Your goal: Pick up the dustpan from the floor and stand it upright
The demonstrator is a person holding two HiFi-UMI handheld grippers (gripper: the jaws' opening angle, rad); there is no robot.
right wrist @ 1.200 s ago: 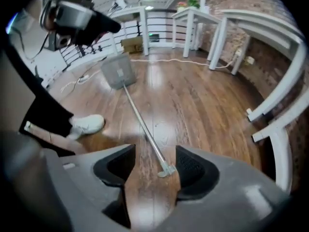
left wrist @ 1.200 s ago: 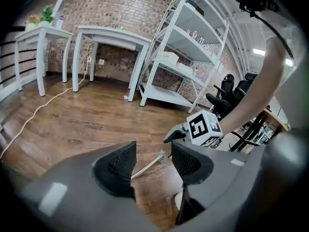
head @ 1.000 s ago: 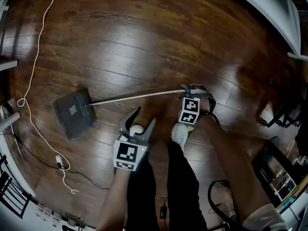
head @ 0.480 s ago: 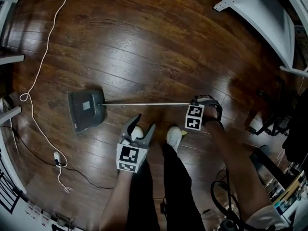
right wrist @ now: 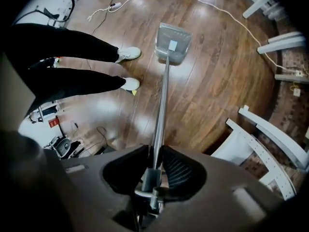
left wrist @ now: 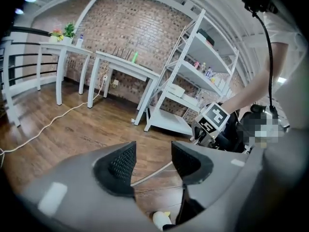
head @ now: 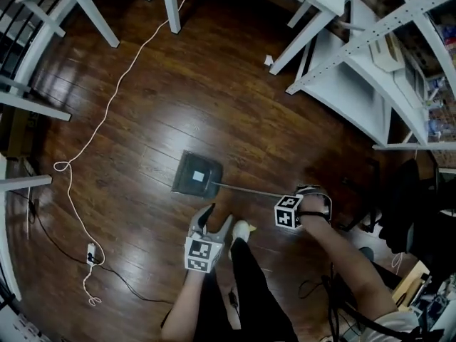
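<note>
The dustpan's grey pan (head: pixel 197 173) rests on the wooden floor, and its long metal handle (head: pixel 249 189) slants up from it to the right. My right gripper (head: pixel 308 192) is shut on the handle's top end. In the right gripper view the pads of my right gripper (right wrist: pixel 155 166) pinch the handle (right wrist: pixel 161 105), which runs down to the pan (right wrist: pixel 172 43). My left gripper (head: pixel 217 219) hangs beside the person's leg with its jaws apart and nothing in them. The left gripper (left wrist: pixel 153 161) shows the handle (left wrist: pixel 152 173) beyond its gap, untouched.
A white cable (head: pixel 107 112) snakes across the floor to a plug (head: pixel 91 251) at left. White table legs (head: pixel 171 6) and a white shelving unit (head: pixel 370 70) stand at the back and right. The person's shoe (head: pixel 241 228) and dark trouser legs are below the handle.
Both grippers have risen. The right gripper has lifted the handle's end off the floor, so the handle slants upward while the pan stays down. The left gripper's jaws look unchanged.
</note>
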